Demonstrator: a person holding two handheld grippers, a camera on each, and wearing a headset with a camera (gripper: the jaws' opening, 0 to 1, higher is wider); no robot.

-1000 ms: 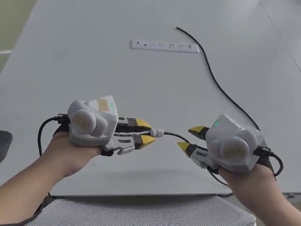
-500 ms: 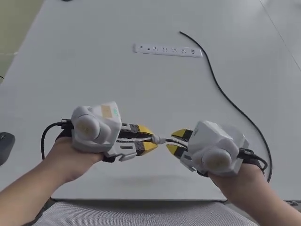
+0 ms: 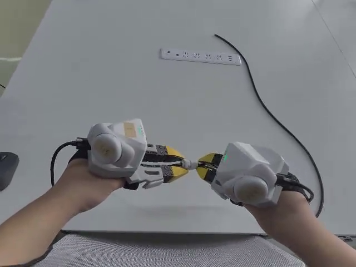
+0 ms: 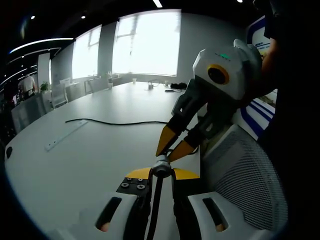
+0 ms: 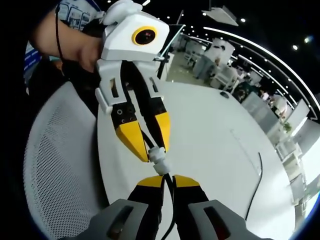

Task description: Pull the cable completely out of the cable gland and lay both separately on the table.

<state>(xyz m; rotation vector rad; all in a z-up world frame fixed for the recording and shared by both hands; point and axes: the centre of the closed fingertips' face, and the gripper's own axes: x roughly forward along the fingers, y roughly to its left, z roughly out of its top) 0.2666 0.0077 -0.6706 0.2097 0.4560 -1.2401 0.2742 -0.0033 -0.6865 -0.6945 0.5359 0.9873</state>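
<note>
cable gland (image 3: 189,164) is clamped in left tool (image 3: 177,164) above near bench (image 3: 167,94) edge | cable (image 5: 168,186) is pinched by right tool (image 3: 204,166) just beside it | risk: if pulled off-axis, cable may be lost or gland jerked loose and dropped

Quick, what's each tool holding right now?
Left tool: closed on the cable gland.
Right tool: closed on the cable beside the gland.
</note>
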